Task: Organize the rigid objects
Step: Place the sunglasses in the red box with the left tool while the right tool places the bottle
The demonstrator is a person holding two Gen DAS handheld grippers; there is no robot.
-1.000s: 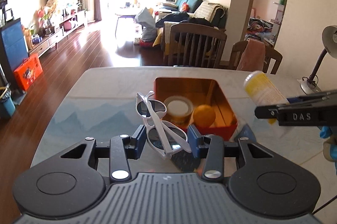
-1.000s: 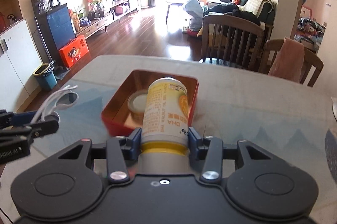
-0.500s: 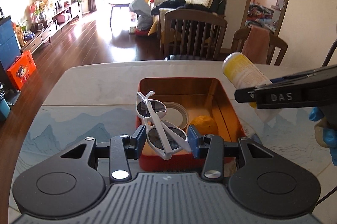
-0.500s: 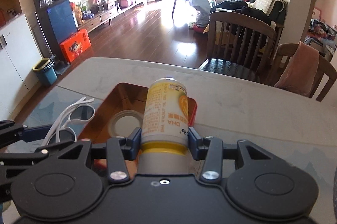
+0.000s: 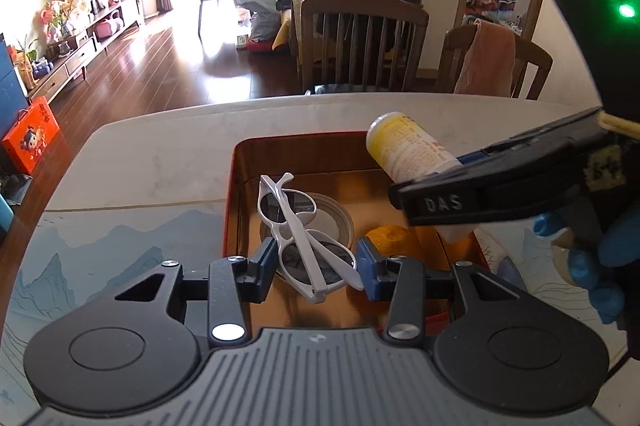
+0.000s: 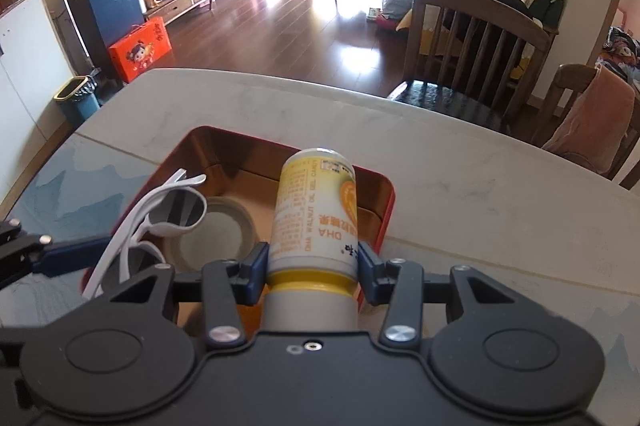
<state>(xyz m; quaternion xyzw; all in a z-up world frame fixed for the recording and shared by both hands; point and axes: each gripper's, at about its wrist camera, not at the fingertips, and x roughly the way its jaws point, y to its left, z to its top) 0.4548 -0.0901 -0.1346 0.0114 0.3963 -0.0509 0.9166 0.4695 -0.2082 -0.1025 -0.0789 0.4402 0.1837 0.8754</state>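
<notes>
The left gripper (image 5: 316,268) is clamped on a pair of white plastic sunglasses (image 5: 306,238), folded, with dark oval lenses and thin curved arms; its blue pads press the frame from both sides. The right gripper (image 6: 312,266) is closed around a smooth round bottle (image 6: 316,214) with a yellow and white printed label, gripped just above its grey cap end, the far end pointing away from the camera.

Both things hang over a red tin box (image 5: 230,209) with rounded corners and a shiny golden inside (the walls mirror the light). On its floor lie a flat round lid (image 5: 340,226) and a rough orange ball (image 5: 390,240).

A second ago both grippers stood further back, with the box small ahead of them and the bottle off to its right side; now the sunglasses sit above the box's left half and the bottle above its right half, lower and closer in.

The box rests on a pale stone-look table (image 6: 480,185) beside a blue printed mat (image 5: 112,246). Bare tabletop lies open beyond the box's far rim and to its left; two wooden chairs (image 6: 472,41) stand past the far edge.
</notes>
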